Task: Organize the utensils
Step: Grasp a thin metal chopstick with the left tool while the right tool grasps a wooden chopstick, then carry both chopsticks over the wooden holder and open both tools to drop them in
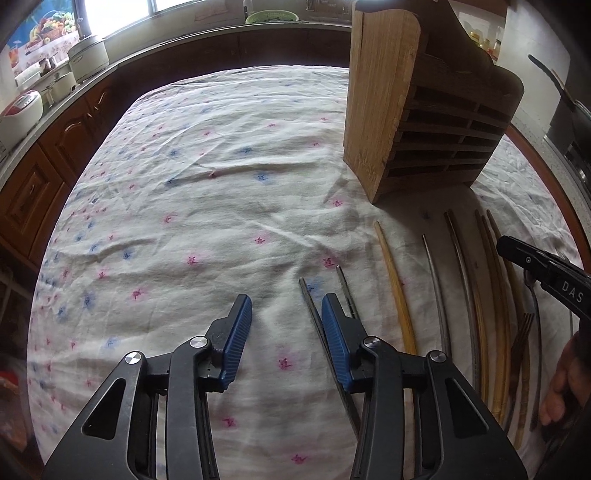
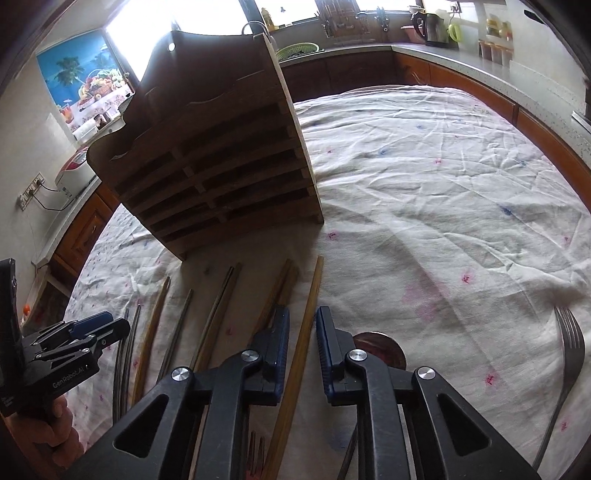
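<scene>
Chopsticks (image 2: 303, 354) lie in a row on the cloth-covered surface (image 2: 424, 192) just in front of the wooden rack (image 2: 221, 155), nothing slotted yet. Right gripper (image 2: 302, 332) fingers apart, straddling one stick; left gripper (image 1: 286, 317) fingers apart, empty. Risk: thin stick rolls on the wrinkled cloth or neighbours get pinched too.

Daylight enters from the windows (image 1: 122, 11) at the far wall, which are blown out to white in both views. The wooden rack (image 2: 221, 147) is backlit, so its slotted face reads dark in the right wrist view and casts a soft shadow on the cloth (image 1: 207, 177). Strong fisheye curvature bends the worktop (image 2: 461, 55) edges, with black vignetting in all 4 corners. Focus is sharp centrally, softer at the rim.
</scene>
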The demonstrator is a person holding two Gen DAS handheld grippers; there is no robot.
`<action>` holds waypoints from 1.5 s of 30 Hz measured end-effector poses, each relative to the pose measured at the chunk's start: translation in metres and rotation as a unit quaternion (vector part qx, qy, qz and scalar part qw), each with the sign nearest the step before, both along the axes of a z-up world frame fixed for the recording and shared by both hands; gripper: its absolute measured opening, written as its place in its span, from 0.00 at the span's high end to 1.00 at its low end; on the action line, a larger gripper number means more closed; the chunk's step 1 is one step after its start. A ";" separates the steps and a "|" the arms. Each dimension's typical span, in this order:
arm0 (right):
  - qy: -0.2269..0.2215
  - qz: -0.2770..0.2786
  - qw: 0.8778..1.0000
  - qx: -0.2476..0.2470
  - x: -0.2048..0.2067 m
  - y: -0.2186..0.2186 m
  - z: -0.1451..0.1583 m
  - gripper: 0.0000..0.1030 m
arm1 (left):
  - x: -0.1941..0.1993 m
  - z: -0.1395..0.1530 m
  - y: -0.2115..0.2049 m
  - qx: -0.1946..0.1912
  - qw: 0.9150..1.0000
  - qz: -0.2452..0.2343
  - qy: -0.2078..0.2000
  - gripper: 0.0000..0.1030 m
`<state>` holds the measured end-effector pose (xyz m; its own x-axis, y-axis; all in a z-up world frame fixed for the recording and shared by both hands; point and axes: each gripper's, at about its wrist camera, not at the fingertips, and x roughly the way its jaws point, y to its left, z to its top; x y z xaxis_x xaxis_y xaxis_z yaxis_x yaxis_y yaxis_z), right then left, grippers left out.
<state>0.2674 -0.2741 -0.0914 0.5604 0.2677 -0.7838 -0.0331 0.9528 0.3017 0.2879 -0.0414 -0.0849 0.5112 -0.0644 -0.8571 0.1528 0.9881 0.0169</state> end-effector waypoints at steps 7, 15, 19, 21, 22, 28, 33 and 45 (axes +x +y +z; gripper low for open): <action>-0.001 0.012 0.999 -0.050 0.019 0.012 0.001 0.90 | 0.002 0.000 -0.017 0.007 0.999 -0.030 -0.007 0.92; -0.014 0.020 0.999 -0.026 0.011 0.008 0.017 0.95 | -0.009 0.017 0.007 -0.052 0.998 -0.027 -0.017 0.97; -0.047 0.024 0.999 0.009 -0.009 0.001 0.048 0.95 | -0.028 0.041 0.018 -0.091 0.994 -0.032 -0.042 0.97; -0.063 0.026 0.997 0.021 -0.018 0.000 0.063 0.95 | -0.040 0.056 0.020 -0.102 0.993 -0.033 -0.054 0.97; -0.071 0.028 0.997 0.024 -0.024 0.000 0.071 0.95 | -0.044 0.063 0.022 -0.110 0.991 -0.035 -0.061 0.97; -0.108 0.028 0.993 0.028 -0.038 -0.001 0.108 0.95 | -0.063 0.102 0.030 -0.133 0.985 -0.047 -0.096 0.97; -0.133 0.026 0.990 0.029 -0.049 0.002 0.128 0.95 | -0.076 0.124 0.037 -0.144 0.980 -0.051 -0.124 0.97; -0.204 0.012 0.978 0.035 -0.064 -0.008 0.175 0.95 | -0.084 0.169 0.049 -0.172 0.966 -0.040 -0.189 0.97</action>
